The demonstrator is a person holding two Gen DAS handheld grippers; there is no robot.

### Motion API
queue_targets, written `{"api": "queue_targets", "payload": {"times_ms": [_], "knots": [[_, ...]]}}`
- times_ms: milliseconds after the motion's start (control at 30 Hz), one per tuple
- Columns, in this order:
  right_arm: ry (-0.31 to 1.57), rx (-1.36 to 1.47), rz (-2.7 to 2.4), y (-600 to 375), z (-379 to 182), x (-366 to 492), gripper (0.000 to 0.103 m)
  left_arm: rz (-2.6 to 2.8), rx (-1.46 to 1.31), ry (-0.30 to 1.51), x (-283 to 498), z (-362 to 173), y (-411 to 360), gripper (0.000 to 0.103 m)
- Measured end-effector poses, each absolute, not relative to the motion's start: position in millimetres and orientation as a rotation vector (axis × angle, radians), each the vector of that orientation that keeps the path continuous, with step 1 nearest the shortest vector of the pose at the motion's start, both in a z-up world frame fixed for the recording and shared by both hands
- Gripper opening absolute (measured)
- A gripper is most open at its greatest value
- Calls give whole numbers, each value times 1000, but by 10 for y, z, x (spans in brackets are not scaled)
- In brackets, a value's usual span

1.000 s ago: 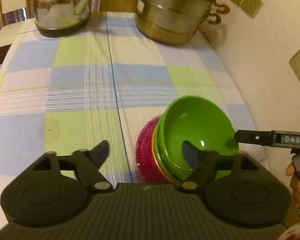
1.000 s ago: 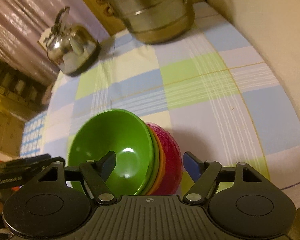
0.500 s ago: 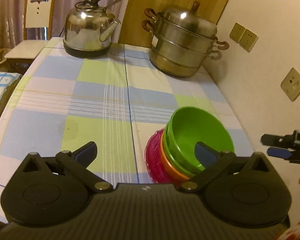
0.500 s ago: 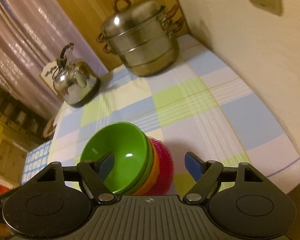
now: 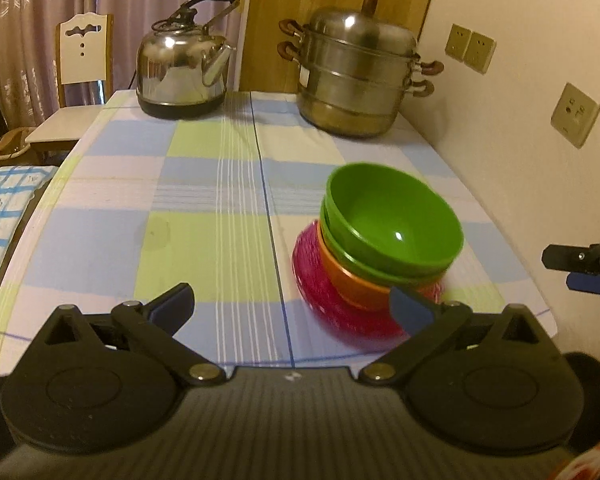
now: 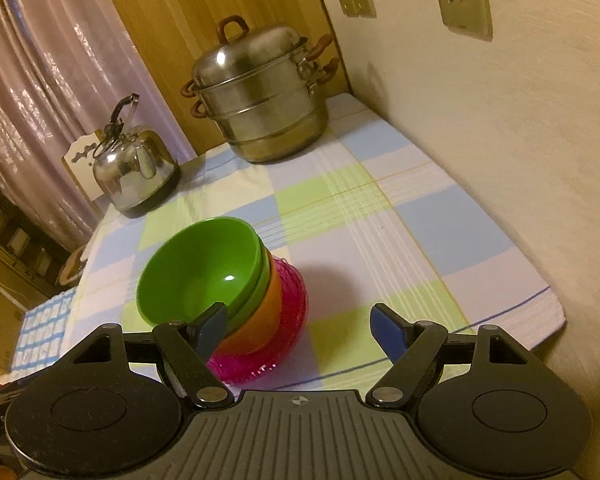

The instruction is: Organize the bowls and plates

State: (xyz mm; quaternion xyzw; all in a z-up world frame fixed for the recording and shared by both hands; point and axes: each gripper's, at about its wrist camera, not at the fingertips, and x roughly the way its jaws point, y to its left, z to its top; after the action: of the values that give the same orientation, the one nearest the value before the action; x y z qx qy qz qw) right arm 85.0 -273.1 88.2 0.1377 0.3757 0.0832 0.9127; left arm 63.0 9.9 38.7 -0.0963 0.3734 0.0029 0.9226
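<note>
A stack of bowls stands on the checked tablecloth [image 5: 204, 240] near the table's front right corner. Two green bowls [image 5: 392, 216] sit on top, an orange bowl [image 5: 352, 284] under them, and a magenta dish [image 5: 320, 304] at the bottom. My left gripper [image 5: 292, 306] hangs open in front of the stack, a little to its left, with nothing between its fingers. In the right wrist view the same green bowls [image 6: 200, 268], orange bowl [image 6: 260, 320] and magenta dish [image 6: 292, 300] lie ahead on the left. My right gripper [image 6: 300, 326] is open and empty there, its left fingertip overlapping the stack's near side.
A steel kettle [image 5: 184, 68] and a tiered steamer pot [image 5: 356, 76] stand at the table's far end. The wall with sockets [image 5: 576, 116] runs close along the right. A white chair [image 5: 84, 52] and a blue checked cloth [image 5: 0, 216] are off the left edge.
Both grippers have pulled back from the bowl stack, so more of the table and room shows. The left jaws have spread wider. The stack stays in place on the cloth.
</note>
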Motion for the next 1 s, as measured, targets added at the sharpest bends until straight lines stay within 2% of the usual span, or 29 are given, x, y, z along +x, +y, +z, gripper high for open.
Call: {"api": "queue_targets", "payload": {"times_ms": [1000], "knots": [[806,32,247,-2271,515,41,78,14,-155,880,-2,156,-144,102]]}}
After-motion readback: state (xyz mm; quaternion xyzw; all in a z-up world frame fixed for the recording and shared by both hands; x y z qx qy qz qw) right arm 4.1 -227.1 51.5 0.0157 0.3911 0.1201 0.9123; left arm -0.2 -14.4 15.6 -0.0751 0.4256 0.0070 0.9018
